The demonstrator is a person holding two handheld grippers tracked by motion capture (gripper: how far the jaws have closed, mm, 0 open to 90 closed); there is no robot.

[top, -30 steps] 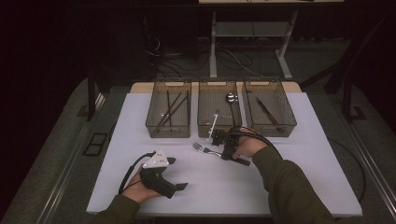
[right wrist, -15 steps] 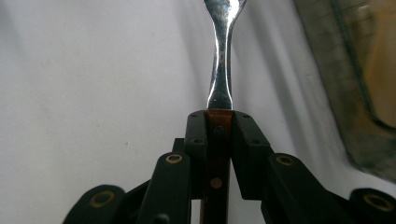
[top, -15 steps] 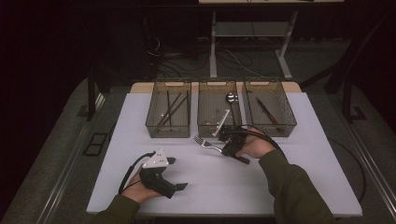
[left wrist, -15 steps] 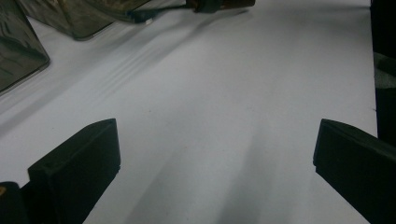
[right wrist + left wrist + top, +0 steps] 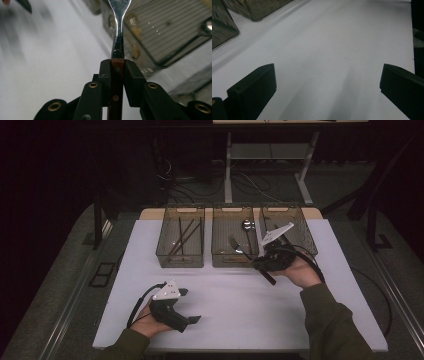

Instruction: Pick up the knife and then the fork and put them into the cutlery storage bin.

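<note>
High view: fork point(image 5: 235, 243) above middle bin's point(image 5: 234, 260) rim

My right gripper point(image 5: 257, 264) is hovering at the near wall of the middle bin point(image 5: 235, 261), fork point(image 5: 235, 244) sticking out over it. Three bins are standing side by side across the far table point(image 5: 240, 320), blocking low passes there: left bin point(image 5: 180, 261), middle, right bin point(image 5: 302, 227). Near half is lying bare between my hands. My left gripper point(image 5: 192, 319) is facing bare white surface.
</note>
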